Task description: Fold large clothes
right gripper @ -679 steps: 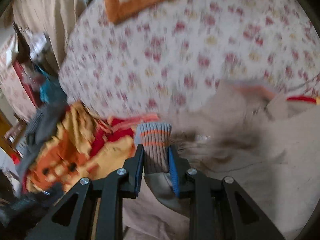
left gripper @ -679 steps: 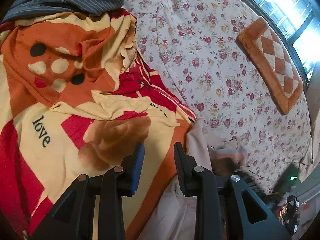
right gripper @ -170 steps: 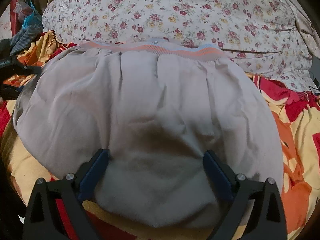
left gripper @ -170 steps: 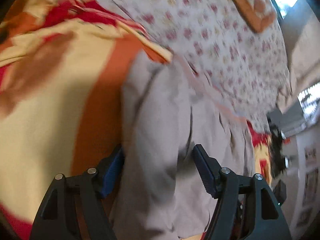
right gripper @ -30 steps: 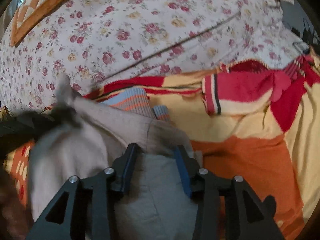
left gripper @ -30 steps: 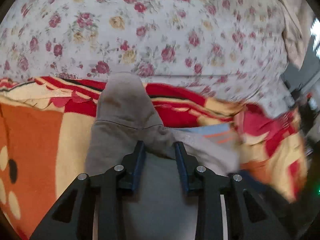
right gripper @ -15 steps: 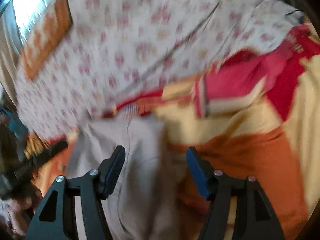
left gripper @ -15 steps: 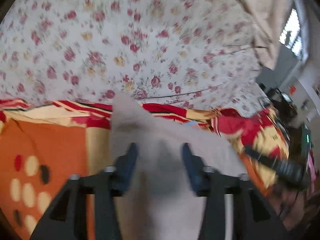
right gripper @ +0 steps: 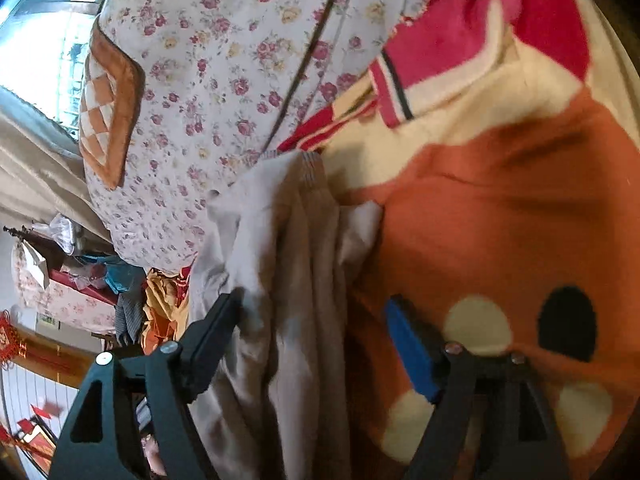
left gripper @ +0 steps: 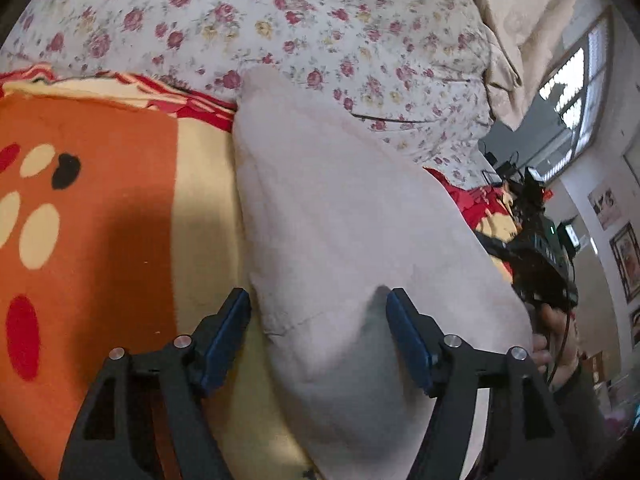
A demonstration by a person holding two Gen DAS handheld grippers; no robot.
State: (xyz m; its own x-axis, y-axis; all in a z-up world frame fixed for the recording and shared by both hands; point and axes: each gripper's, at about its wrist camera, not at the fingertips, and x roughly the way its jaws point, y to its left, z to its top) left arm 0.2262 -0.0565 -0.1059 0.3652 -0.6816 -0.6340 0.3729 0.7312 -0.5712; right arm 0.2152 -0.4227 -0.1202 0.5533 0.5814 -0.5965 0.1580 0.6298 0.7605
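A folded beige-grey garment (left gripper: 344, 216) lies on the orange, cream and red blanket (left gripper: 100, 208). My left gripper (left gripper: 318, 340) is open, its blue pads on either side of the garment's near edge, just above it. In the right wrist view the same garment (right gripper: 296, 264) shows as stacked folds with a ribbed hem at the far end. My right gripper (right gripper: 314, 344) is open over the garment's side edge, with the right pad above the orange blanket (right gripper: 500, 220). Neither gripper holds cloth.
A floral bedsheet (left gripper: 280, 20) covers the bed beyond the blanket. An orange checked cushion (right gripper: 108, 100) lies far off by the window. The other gripper and hand (left gripper: 548, 280) show at the right of the left wrist view. Clutter and furniture (right gripper: 80, 272) stand past the bed edge.
Both grippers were shut on the garment's folded end a second ago. They have since opened and let it go, and the garment now lies flat on the blanket.
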